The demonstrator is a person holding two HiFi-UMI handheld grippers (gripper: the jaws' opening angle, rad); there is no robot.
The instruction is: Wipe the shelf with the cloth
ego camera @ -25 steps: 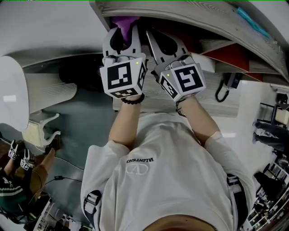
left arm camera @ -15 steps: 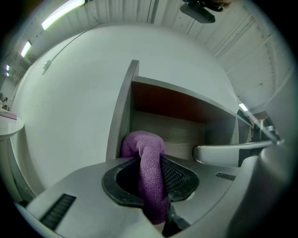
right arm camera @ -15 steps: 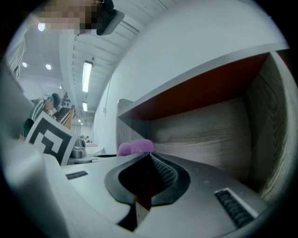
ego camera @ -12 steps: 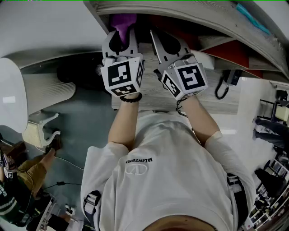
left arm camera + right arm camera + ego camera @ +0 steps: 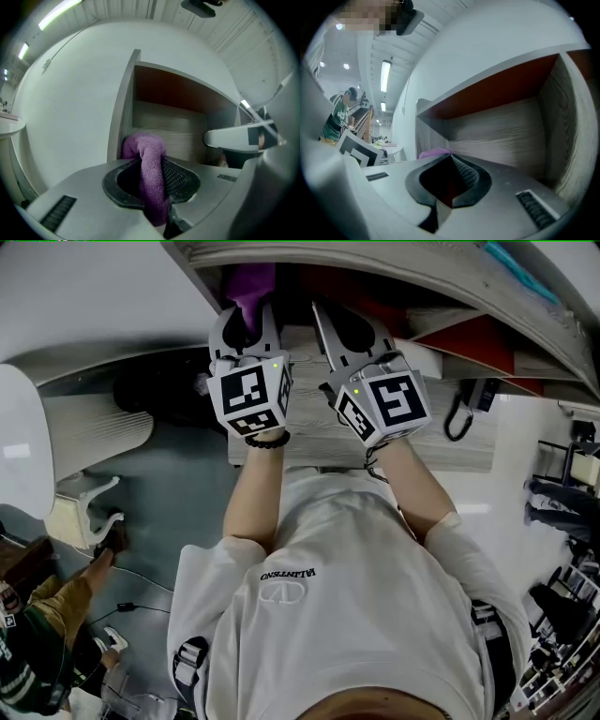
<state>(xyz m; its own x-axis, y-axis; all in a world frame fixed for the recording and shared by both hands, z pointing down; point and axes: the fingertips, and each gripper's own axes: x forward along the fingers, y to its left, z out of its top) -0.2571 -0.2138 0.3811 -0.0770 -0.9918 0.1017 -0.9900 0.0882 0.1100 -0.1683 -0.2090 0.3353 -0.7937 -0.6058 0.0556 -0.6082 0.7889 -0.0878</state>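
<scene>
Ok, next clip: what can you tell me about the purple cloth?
The purple cloth looks like soft, nubby microfibre. The left gripper is shut on a bunched fold of it, which runs as a thick strip between the jaws. The rest bulges out past their tips into the shelf compartment, near its left side wall. Whether it presses on the shelf board cannot be seen.

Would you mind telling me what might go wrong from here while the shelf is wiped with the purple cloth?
The cloth is pinched as a narrow bunched strip in the left gripper, so it may slip out or wipe only a thin streak. The right gripper, shut and empty, sits close beside it at the same shelf compartment; the two might knock together.
</scene>
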